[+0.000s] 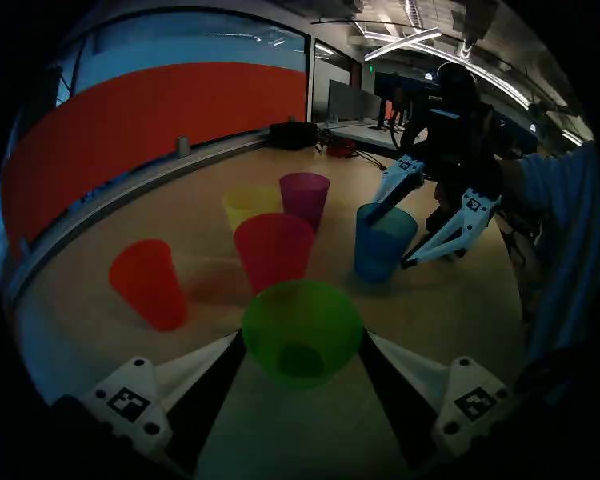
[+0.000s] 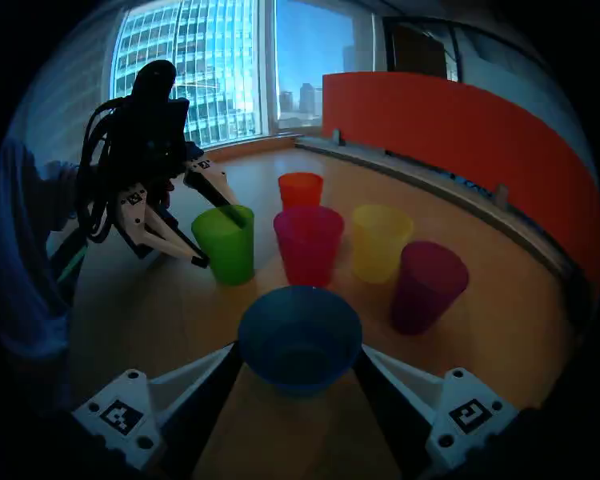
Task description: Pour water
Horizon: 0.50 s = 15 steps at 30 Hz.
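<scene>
Left gripper: fingers clamped on green cup, upright, apparently resting on worktop. Middle: orange cup, yellow cup, red cup, magenta cup standing free. Right gripper: fingers clamped on blue cup, upright too. Water inside either: cannot tell. Step judged: both cups grasped, pour not started. Next: lift one, tilt over other's rim.

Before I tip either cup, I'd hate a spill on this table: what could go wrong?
The green cup in the left hand-held gripper stands close to the pink cup; tipping might knock it. The blue cup in the right hand-held gripper sits near the purple cup, which could topple too.
</scene>
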Available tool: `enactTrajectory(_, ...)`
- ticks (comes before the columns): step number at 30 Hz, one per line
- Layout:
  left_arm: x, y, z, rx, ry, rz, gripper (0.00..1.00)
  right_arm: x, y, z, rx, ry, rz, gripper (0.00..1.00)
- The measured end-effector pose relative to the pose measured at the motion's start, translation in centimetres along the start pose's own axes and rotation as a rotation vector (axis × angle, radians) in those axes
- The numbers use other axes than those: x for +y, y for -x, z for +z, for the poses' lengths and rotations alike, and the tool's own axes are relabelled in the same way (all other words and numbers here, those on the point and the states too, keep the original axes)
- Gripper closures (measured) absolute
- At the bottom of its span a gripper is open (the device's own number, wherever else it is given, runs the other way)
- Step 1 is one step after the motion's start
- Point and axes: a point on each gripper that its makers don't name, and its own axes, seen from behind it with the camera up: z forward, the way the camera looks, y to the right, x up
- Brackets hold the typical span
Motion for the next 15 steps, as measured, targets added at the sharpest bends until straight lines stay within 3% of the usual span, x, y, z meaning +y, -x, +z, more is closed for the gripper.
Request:
enactTrajectory(7,-0.02,-0.02,0.22,-0.003,0.006,-0.004,0.02,0.17,-0.22,-0.03,0.008,0.001,0.006,0.0)
enactTrajectory(9,-0.02,0.02,0.27,-0.004,0.007,-0.005,0.11,0.21,-0.22,-0.06,0.008,0.001,0.007,0.0)
enactTrajectory(15,-0.09,0.07,0.25,-0.002,0.004,0.001,0.15,0.16,-0.21,0.02,0.009,0.0,0.001,0.0)
